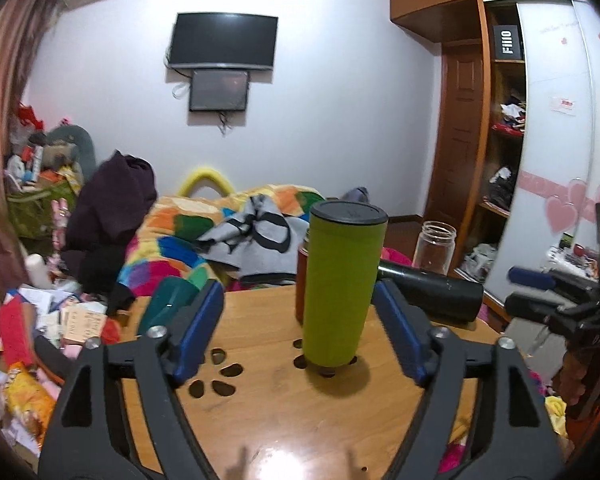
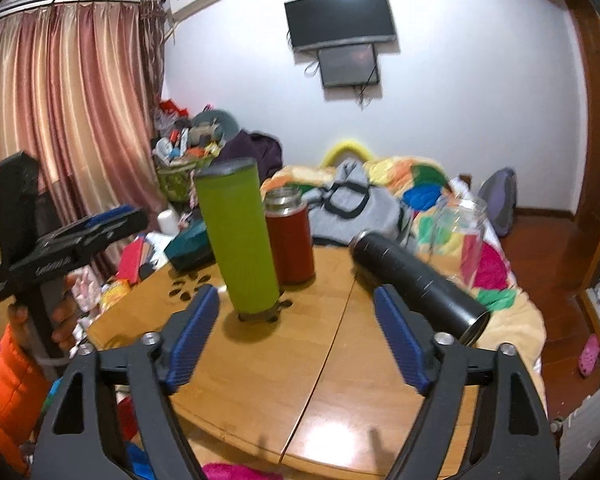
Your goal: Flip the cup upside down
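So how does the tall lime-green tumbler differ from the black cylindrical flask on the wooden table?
The tall lime-green tumbler stands on end, while the black cylindrical flask lies on its side. The green tumbler sits near the table's middle, beside a red flask; the black flask lies toward the right edge. The tumbler's top end shows a dark cap; the flask's near end looks open. Neither is held by the grippers.

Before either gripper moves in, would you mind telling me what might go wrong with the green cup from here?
1. The green cup is tall and narrow, standing over cut-out holes in the table; a nudge might topple it.
2. The red flask stands close behind it, so a wide grasp could knock it.
3. The black bottle lies on its side near the table edge and might roll off if bumped.
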{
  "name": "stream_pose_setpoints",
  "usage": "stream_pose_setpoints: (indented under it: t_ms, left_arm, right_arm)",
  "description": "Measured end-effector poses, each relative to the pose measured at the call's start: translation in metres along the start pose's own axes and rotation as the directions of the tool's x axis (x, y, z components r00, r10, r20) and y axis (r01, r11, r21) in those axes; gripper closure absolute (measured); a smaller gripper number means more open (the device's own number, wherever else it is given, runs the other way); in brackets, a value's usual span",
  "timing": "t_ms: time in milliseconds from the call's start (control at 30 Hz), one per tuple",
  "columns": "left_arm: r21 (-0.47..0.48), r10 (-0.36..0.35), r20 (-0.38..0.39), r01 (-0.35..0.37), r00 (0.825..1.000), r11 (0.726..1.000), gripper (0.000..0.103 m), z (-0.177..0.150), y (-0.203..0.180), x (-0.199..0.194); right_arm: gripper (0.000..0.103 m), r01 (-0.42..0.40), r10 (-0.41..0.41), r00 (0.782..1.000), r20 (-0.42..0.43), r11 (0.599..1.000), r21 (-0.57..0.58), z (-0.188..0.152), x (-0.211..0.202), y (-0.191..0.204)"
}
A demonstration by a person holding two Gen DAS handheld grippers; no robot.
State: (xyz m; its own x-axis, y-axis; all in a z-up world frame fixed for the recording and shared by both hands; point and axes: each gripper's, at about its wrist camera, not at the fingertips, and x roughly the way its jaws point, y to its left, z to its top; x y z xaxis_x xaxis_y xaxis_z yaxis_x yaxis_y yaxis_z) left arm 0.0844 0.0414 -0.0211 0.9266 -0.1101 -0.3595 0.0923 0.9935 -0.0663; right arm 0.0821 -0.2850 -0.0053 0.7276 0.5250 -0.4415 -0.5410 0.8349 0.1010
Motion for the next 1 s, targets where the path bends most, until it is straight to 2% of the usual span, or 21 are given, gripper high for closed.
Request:
stream_pose_setpoints:
  t_ms: [67, 167, 233, 367, 567, 1000]
  left_arm:
    - [0.0, 0.034, 0.016, -0.034, 0.999, 0.999, 0.004, -0.001, -0.003, -0.008]
    - [0.003, 0.05, 0.025, -0.05, 0.998, 0.999, 0.002, -0.001, -0.008, -0.017]
    - [0.0, 0.057, 0.026, -0.057, 0.998, 0.998, 0.001, -0.004, -0.011, -0.022]
    - [-0.013, 0.056, 0.024, -0.056, 0.998, 0.998, 0.0, -0.012, -0.015, -0.029]
    - [-0.056, 0.063, 0.011, -0.062, 0.998, 0.996, 0.0, -0.023, -0.015, -0.036]
    - [-0.044, 0.069, 0.023, -0.068, 0.997, 0.997, 0.0, -0.028, -0.022, -0.041]
  right_arm:
    - [0.018, 0.028, -0.027, 0.999, 0.03, 1.0, -0.009, 0.003, -0.007, 0.003]
    - [0.011, 0.061, -0.06, 0.996, 0.064, 0.998, -0.01, 0.007, -0.017, 0.006]
    - [0.0, 0.085, -0.084, 0.992, 0.09, 0.996, -0.006, 0.008, -0.023, 0.009]
    - [0.0, 0.123, -0.122, 0.986, 0.116, 0.992, -0.002, 0.008, -0.031, 0.014]
    - [0.0, 0.127, -0.129, 0.985, 0.116, 0.992, 0.024, 0.003, -0.035, 0.018]
    - [0.0, 0.119, -0.123, 0.987, 0.107, 0.992, 0.048, -0.003, -0.035, 0.019]
